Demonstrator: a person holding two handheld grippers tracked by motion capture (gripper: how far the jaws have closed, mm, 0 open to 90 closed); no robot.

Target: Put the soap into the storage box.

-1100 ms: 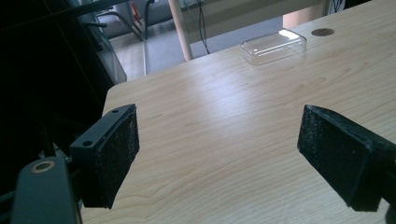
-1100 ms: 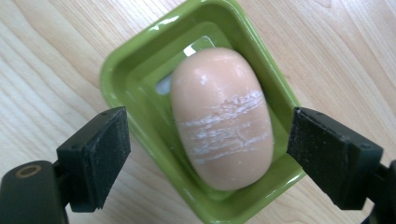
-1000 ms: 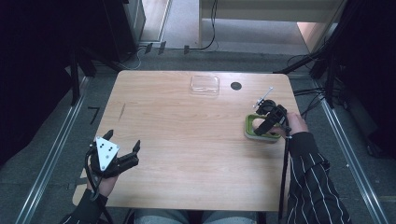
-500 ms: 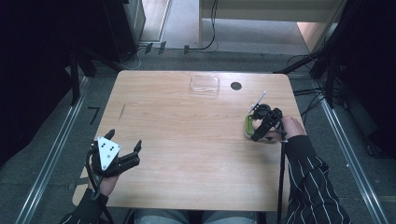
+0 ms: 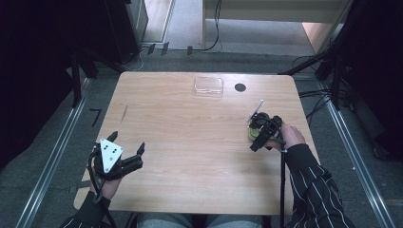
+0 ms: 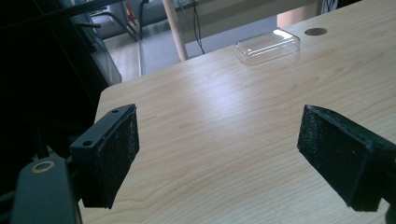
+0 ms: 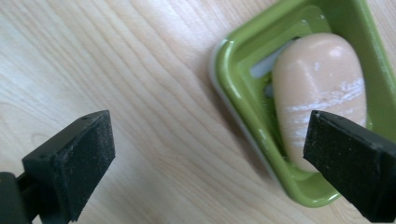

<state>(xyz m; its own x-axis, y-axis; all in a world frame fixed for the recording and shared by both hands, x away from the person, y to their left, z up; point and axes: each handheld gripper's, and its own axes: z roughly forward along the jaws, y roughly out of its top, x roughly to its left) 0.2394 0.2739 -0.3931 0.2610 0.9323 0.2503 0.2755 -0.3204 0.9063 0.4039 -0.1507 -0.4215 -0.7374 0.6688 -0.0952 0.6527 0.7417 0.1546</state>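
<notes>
High view: the right gripper (image 5: 260, 137) hovers over the green soap dish (image 5: 254, 131) at the tabletop's (image 5: 190, 142) 3 o'clock edge.

Left gripper view: fingers (image 6: 112, 154) spread wide, empty.

Right gripper view: fingers (image 7: 74, 163) have just been opening, gripping nothing; the soap (image 7: 317, 88) lies in the dish at 2 o'clock.

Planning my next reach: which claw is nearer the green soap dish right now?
Right. The right claw hangs open directly over the green soap dish, one jaw above the soap. The left claw sits across the table at the near left corner, far from it.
</notes>
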